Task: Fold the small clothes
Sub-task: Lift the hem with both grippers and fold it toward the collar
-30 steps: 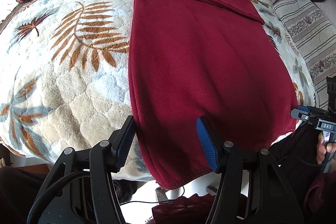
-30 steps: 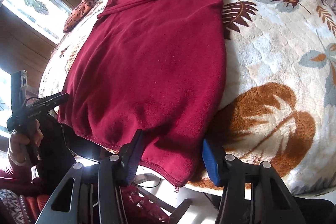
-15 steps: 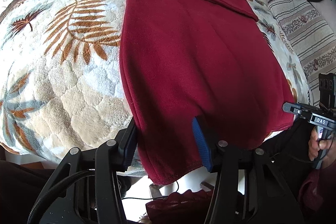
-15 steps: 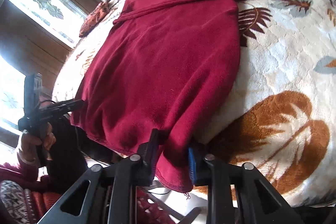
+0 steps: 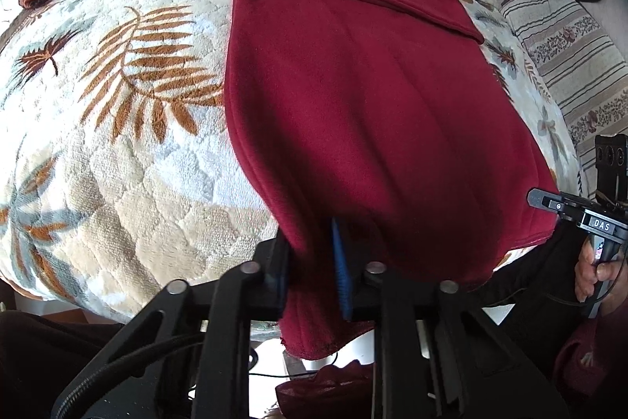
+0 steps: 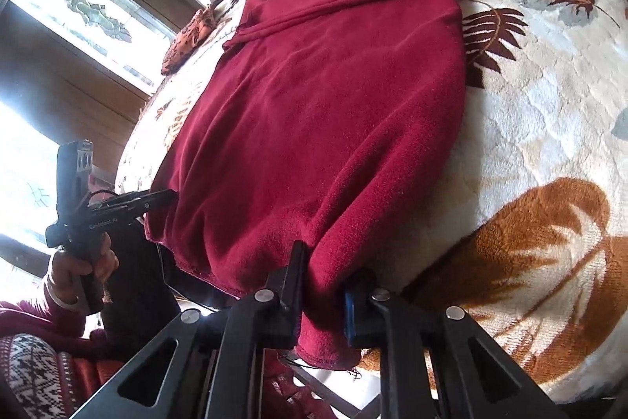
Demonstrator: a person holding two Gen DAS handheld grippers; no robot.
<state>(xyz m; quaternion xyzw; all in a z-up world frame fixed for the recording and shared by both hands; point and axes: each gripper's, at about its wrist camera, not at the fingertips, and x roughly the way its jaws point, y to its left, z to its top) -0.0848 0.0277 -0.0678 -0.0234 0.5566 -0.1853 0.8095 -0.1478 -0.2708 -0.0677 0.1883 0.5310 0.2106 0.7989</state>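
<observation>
Tools differ from a second ago: left tool [image 5: 314,275] and right tool [image 6: 324,287], then open, now pinch the red garment's [image 5: 365,112] hem at lower centre.

My right hand-held gripper [image 6: 322,295] pinches the near right corner of the dark red fleece garment [image 6: 333,112], a fold of cloth bunched between its two black fingers. The garment lies spread over the cream plush blanket with brown and grey leaf print [image 6: 541,128] on the bed. At far left, my left hand-held gripper [image 6: 157,198] meets the garment's other near corner.
</observation>
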